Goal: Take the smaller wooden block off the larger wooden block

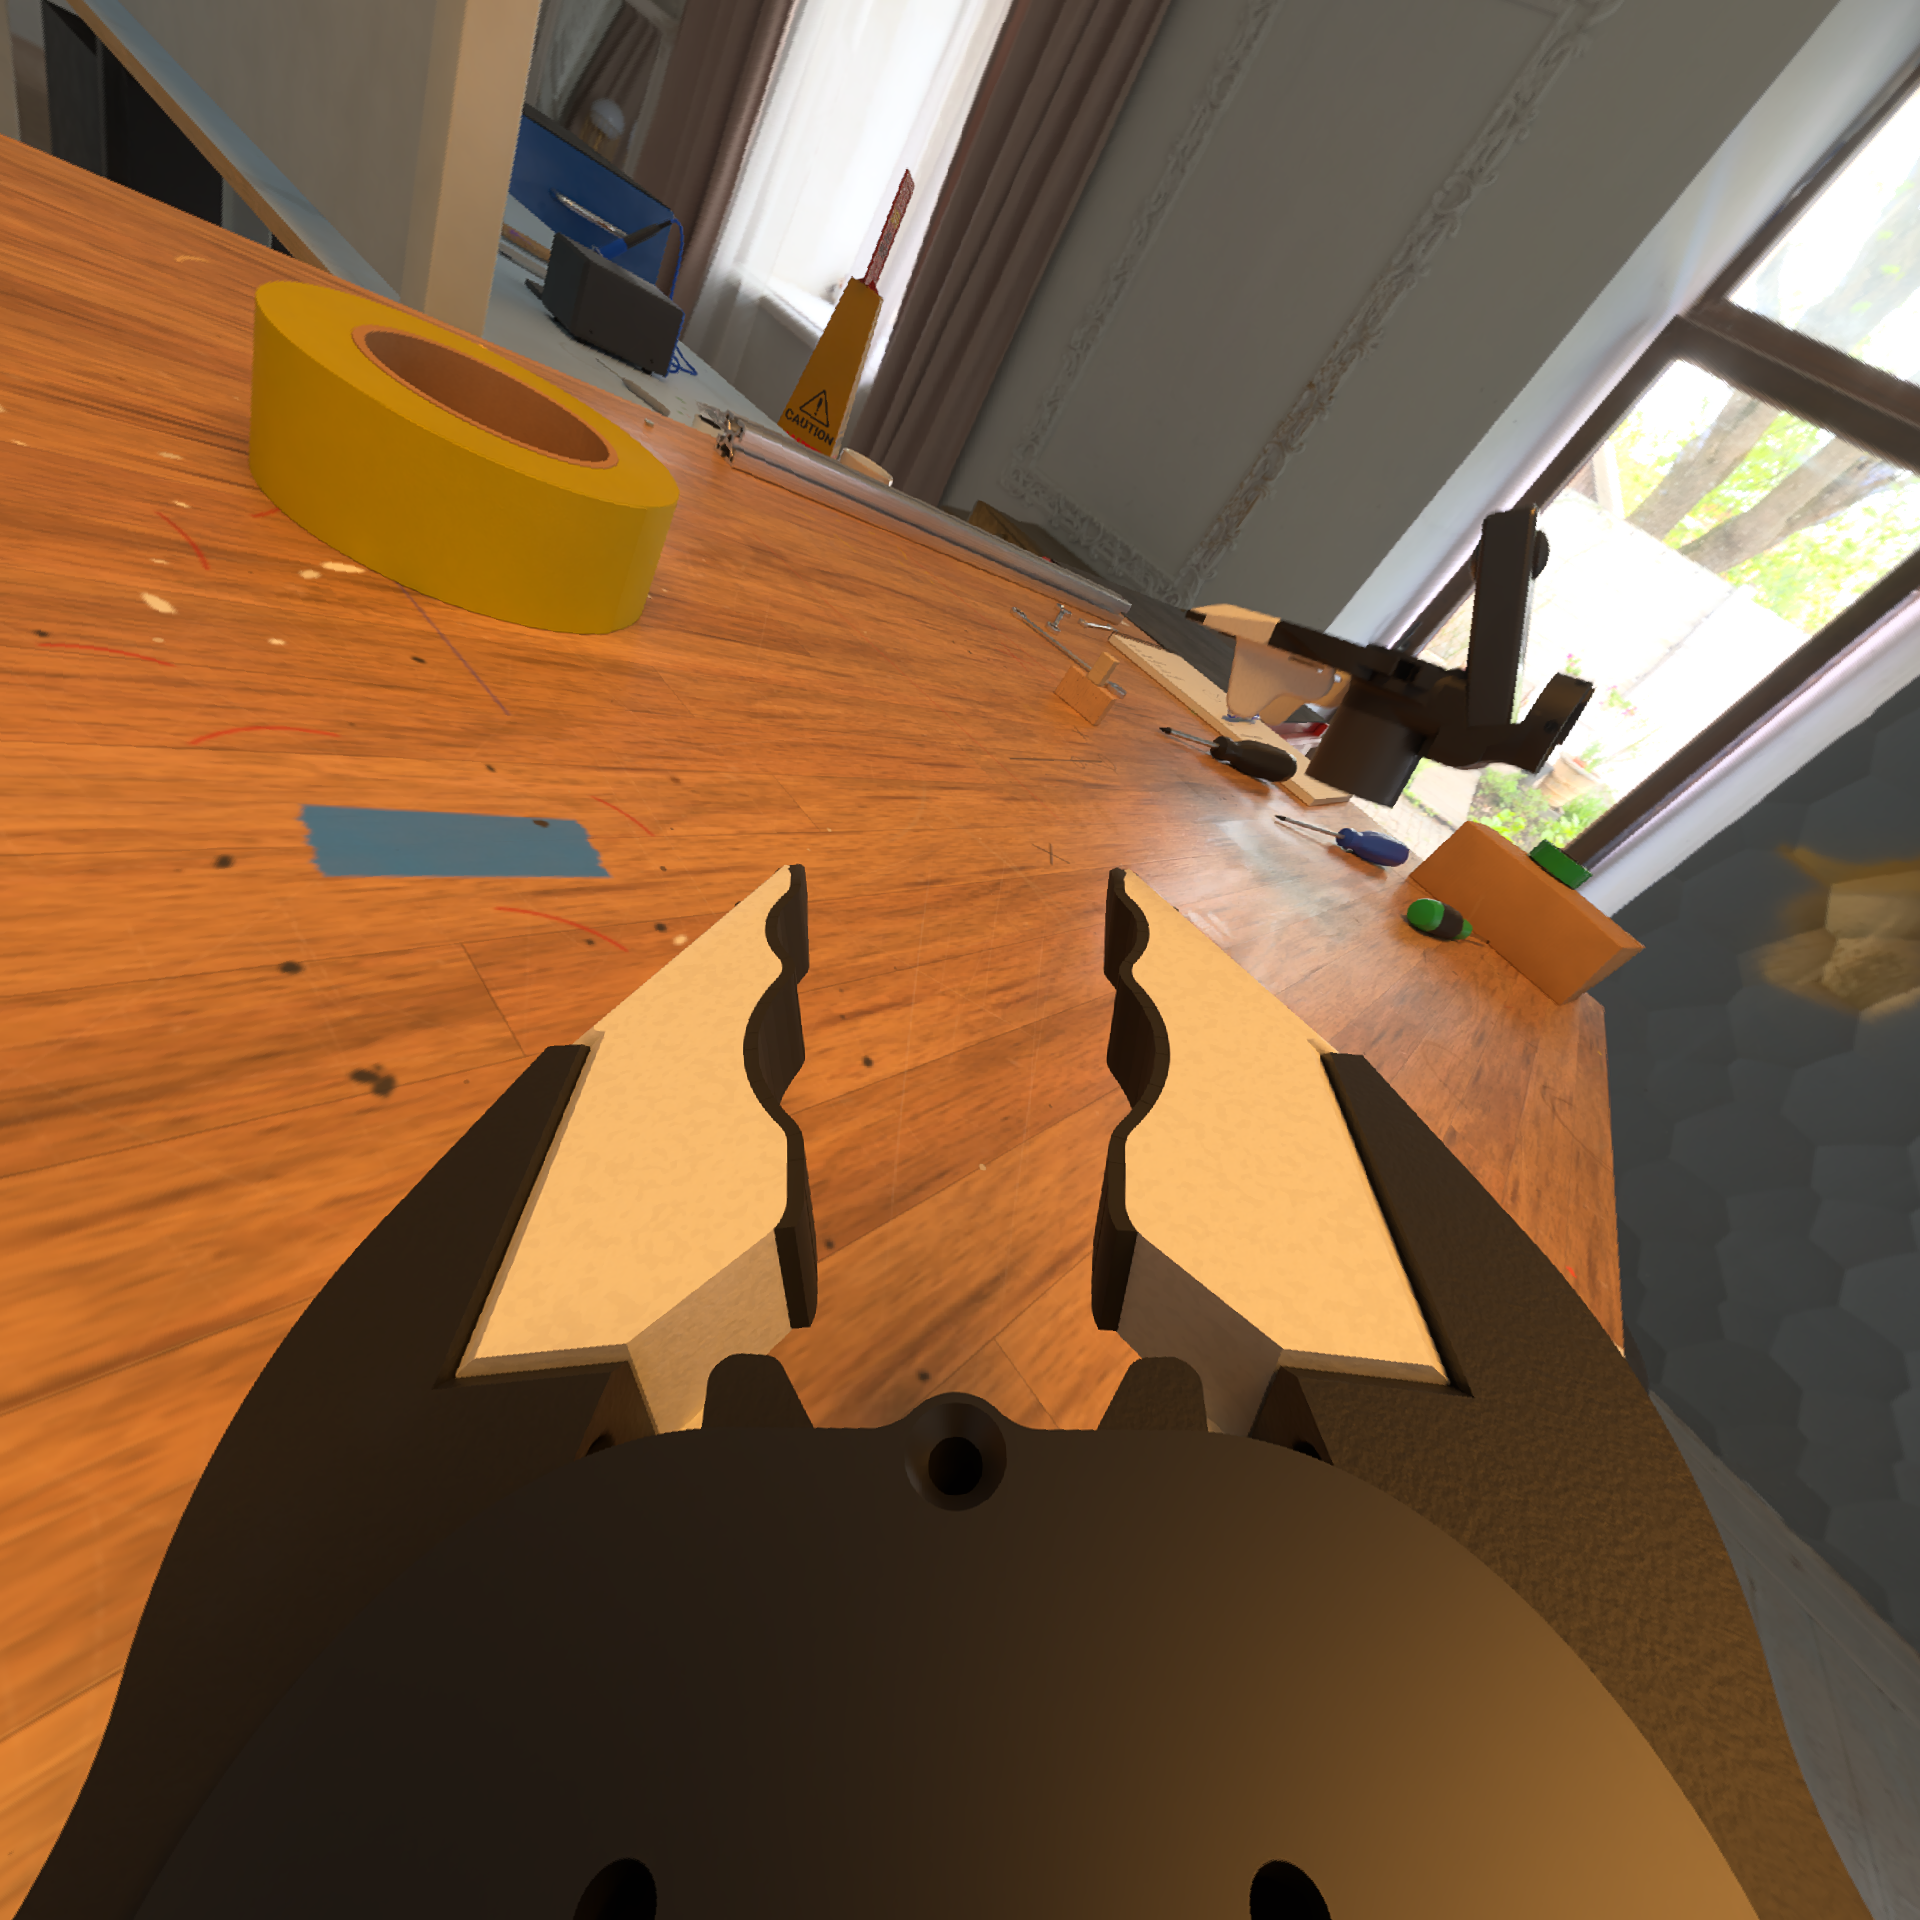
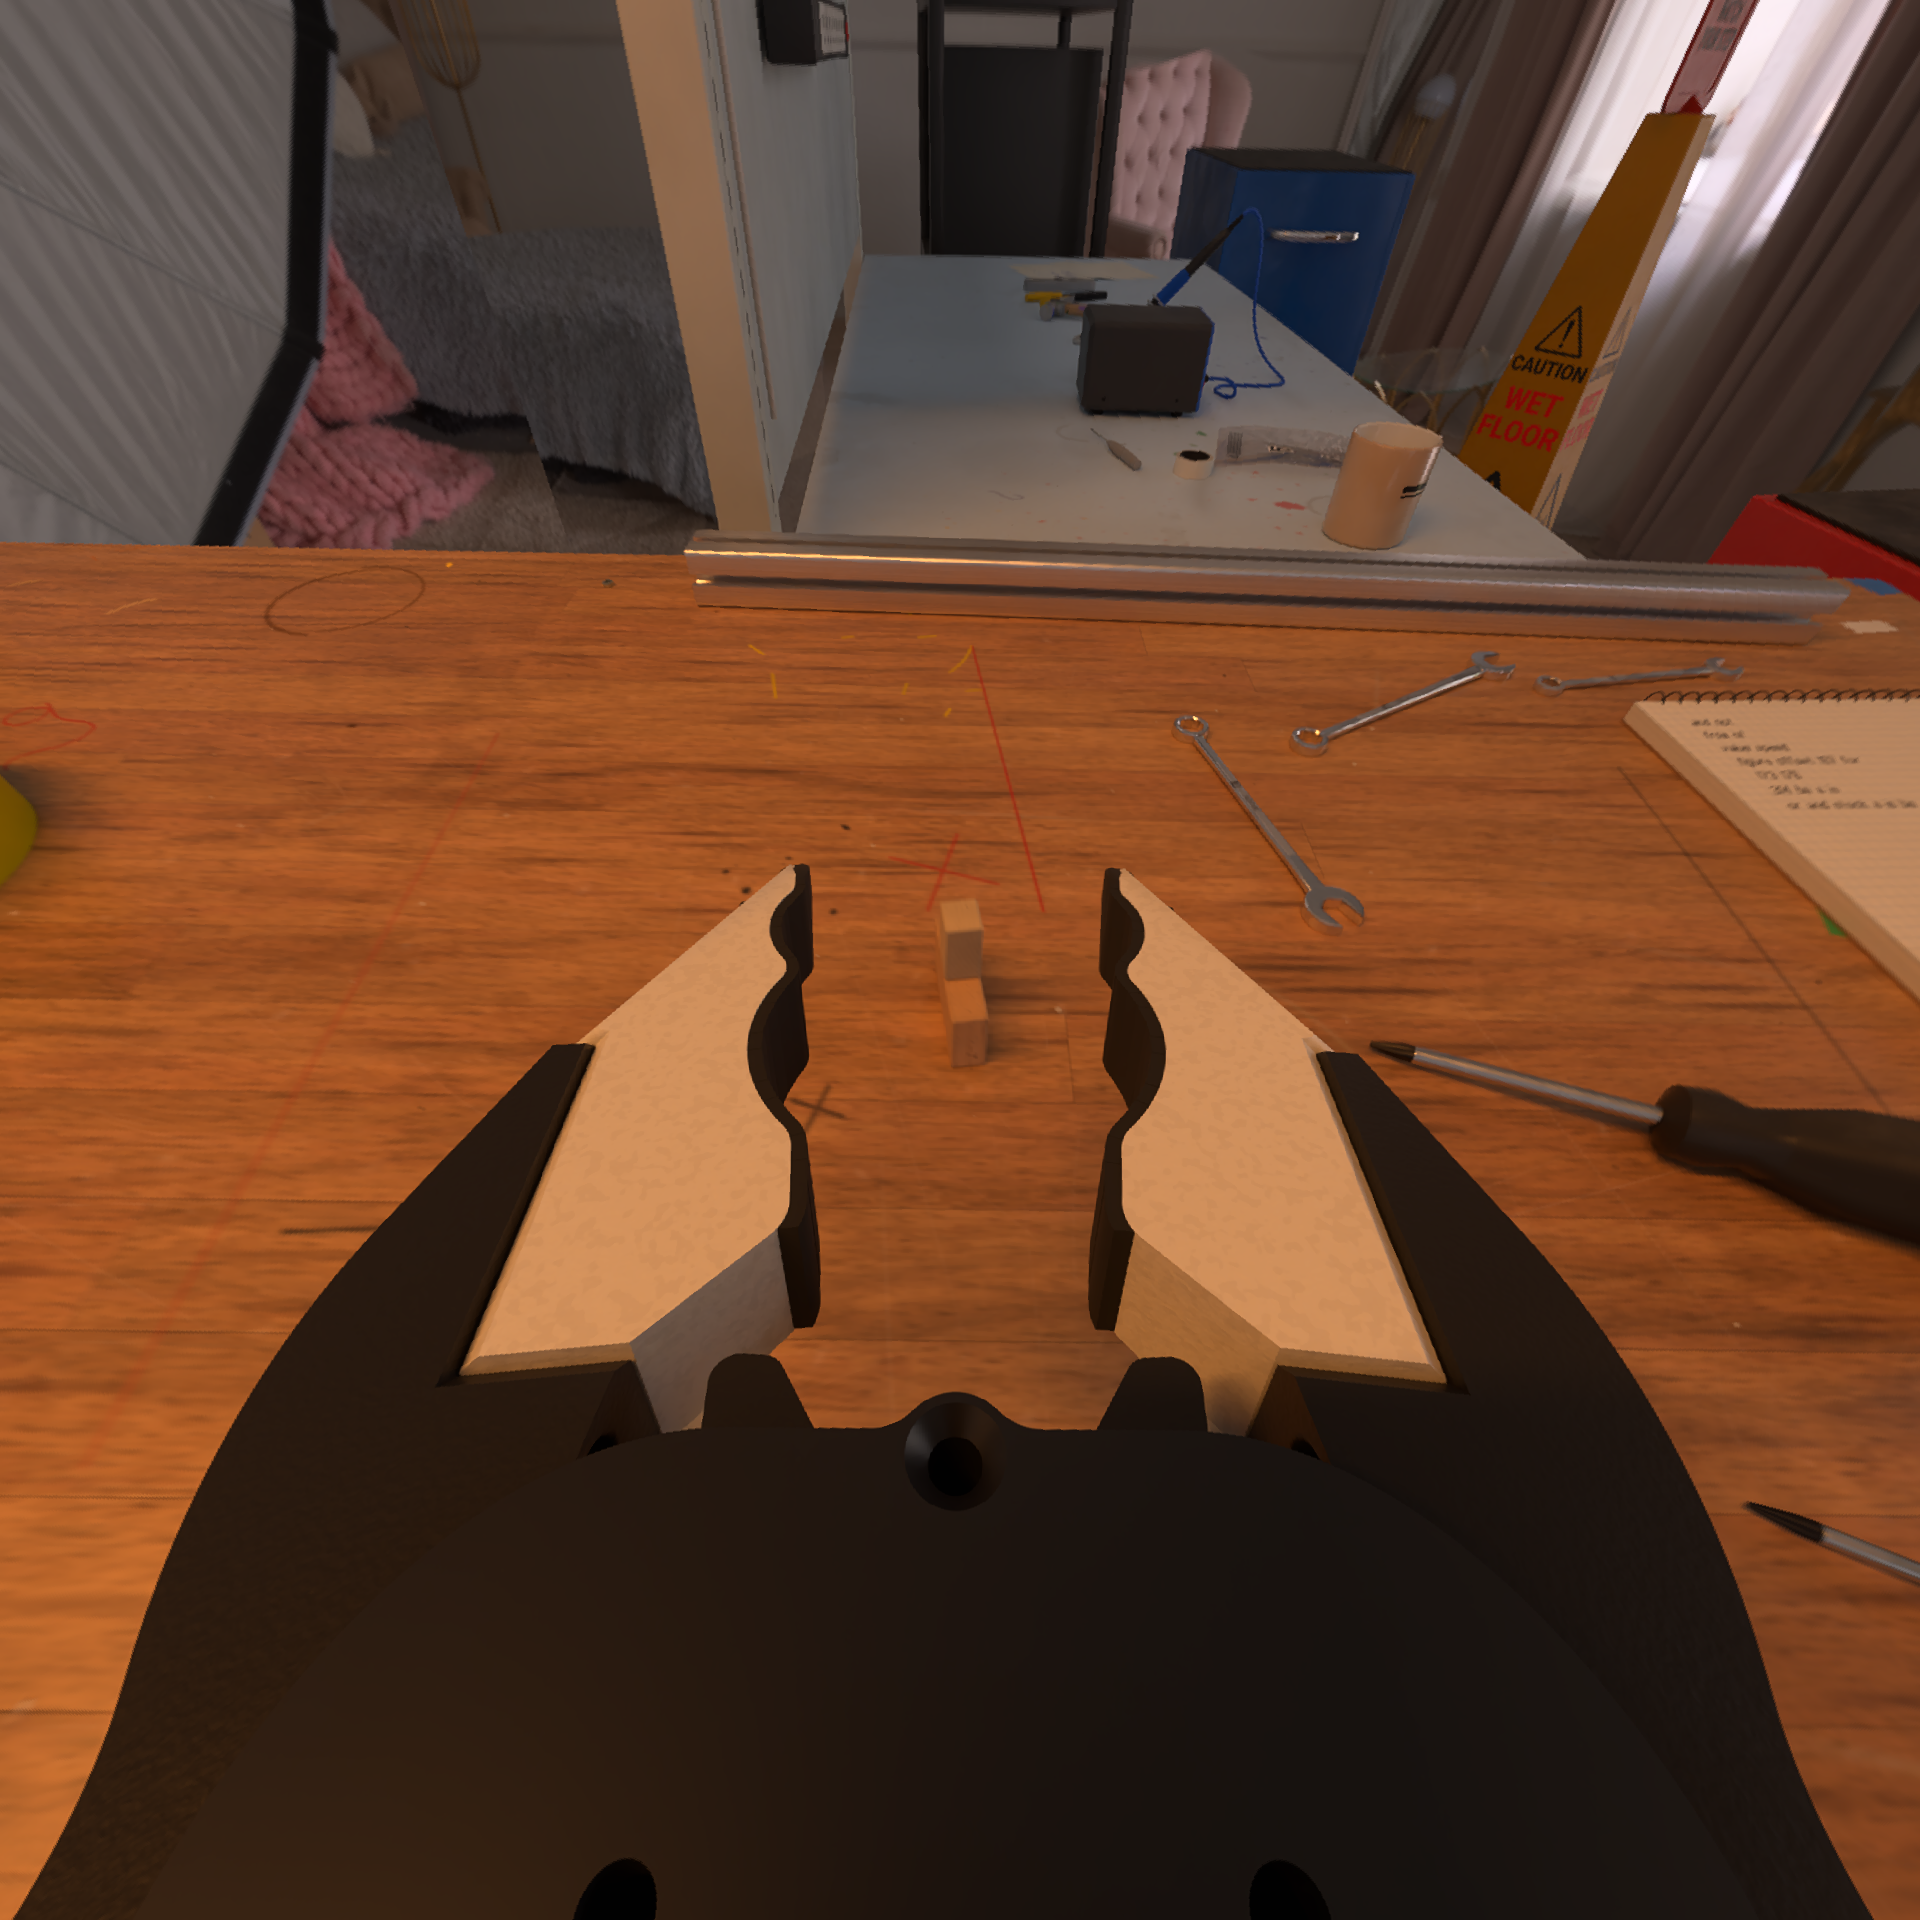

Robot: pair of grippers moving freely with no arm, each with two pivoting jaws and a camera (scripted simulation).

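Right wrist view: smaller wooden block (image 2: 960,938) atop larger wooden block (image 2: 966,1020).

Warm daylight from the window (image 1: 1766,436), soft shadows, sharp focus, wide-angle edge distortion.

Bare tabletop (image 2: 520,935) around stacked blocks (image 2: 962,982)

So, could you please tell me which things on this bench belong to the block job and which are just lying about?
Job:
- smaller wooden block, stacked on the larger wooden block
- right tool, open, lined up with the blocks
- left tool, open

Lying about:
- yellow tape roll
- wrenches
- black screwdriver
- notepad
- metal rail
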